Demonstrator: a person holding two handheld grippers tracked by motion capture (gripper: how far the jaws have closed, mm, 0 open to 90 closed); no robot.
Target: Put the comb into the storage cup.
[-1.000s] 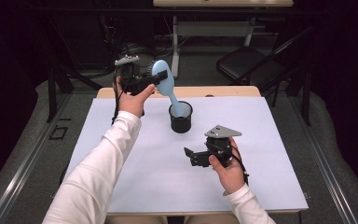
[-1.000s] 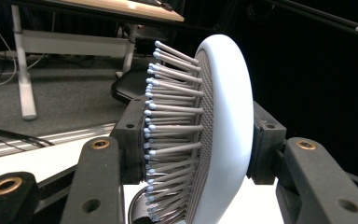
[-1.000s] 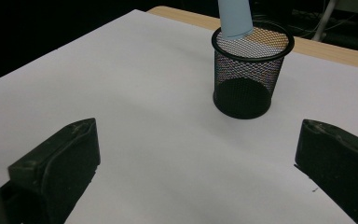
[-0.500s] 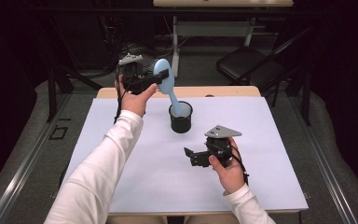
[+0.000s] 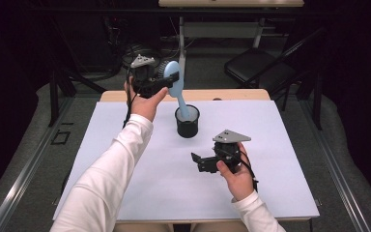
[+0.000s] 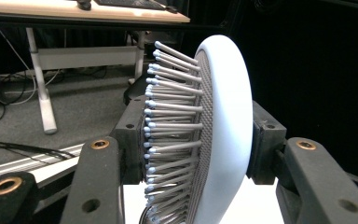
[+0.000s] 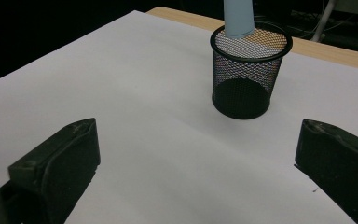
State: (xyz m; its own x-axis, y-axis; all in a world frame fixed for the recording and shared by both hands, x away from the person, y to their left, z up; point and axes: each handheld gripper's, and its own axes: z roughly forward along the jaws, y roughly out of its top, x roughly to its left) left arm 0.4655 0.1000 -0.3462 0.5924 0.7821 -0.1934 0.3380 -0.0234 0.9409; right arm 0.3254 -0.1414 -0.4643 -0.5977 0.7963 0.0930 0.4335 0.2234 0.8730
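Gripping pale blue hairbrush (image 5: 173, 79) by its bristled oval head, left tool (image 5: 166, 83) raised, handle down in black mesh cup (image 5: 188, 122). Right tool (image 5: 197, 162) spread wide, low over white surface (image 5: 280, 145).

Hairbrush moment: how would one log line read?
left tongs: shut on hairbrush head | handle: in mesh cup | right tongs: open, empty

Wooden table (image 5: 232, 94) under white sheet (image 5: 125, 145); black mesh cup (image 5: 187, 122) upright on sheet, toward far edge.
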